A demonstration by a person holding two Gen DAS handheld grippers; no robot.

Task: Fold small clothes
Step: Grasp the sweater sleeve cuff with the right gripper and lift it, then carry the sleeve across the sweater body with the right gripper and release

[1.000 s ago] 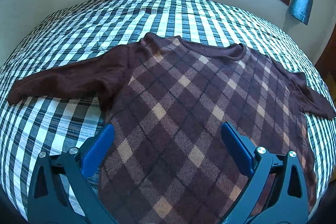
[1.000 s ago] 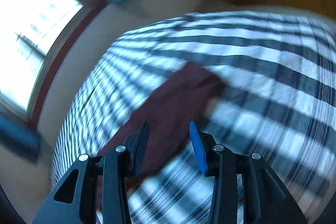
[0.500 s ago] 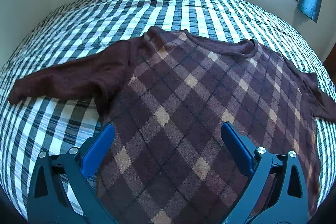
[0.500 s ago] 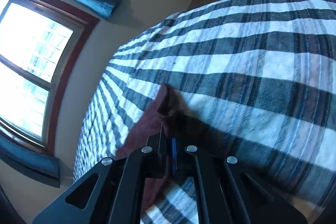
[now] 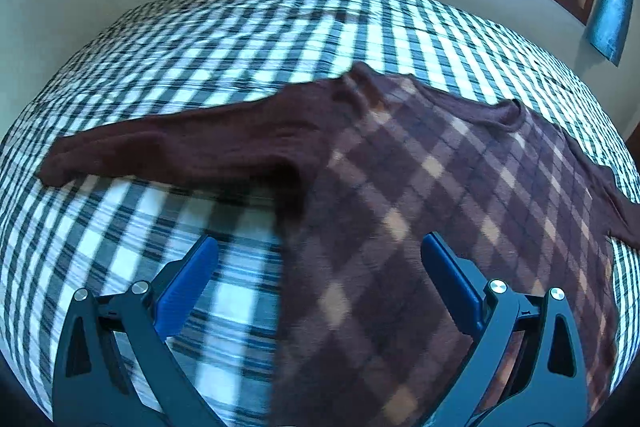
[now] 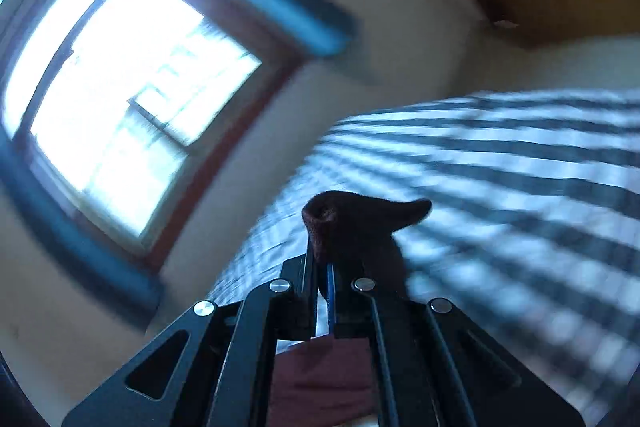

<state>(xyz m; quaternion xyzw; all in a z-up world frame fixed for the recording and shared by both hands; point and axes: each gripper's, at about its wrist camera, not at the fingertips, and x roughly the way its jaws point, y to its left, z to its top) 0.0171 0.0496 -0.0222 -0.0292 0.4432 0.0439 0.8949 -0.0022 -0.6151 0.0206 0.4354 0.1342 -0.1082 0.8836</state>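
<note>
A brown argyle sweater (image 5: 432, 195) lies flat on the checked bedspread (image 5: 248, 35), its neckline toward 12 o'clock in the left wrist view and its hem toward 6 o'clock, so the body runs from the camera toward the window wall. One plain brown sleeve (image 5: 172, 143) stretches out toward 9 o'clock, its cuff end resting on the bedspread.

The left gripper (image 5: 320, 263) hangs over the sweater's side edge below the armpit with its jaws spread wide and nothing between them; one blue pad is above the bedspread, the other above the argyle body. A second ago both pads framed the sweater body, so this gripper has shifted toward 9 o'clock.

In the right wrist view, the right gripper (image 6: 322, 269) has its jaws pressed together on the sleeve cuff (image 6: 360, 223), which sticks up past the fingertips toward 12 o'clock, raised off the bedspread (image 6: 520, 187). Half a second ago the same cuff lay low against the bed; a second ago those jaws were apart. The window (image 6: 128, 95) fills the 10 o'clock side, blurred.
</note>
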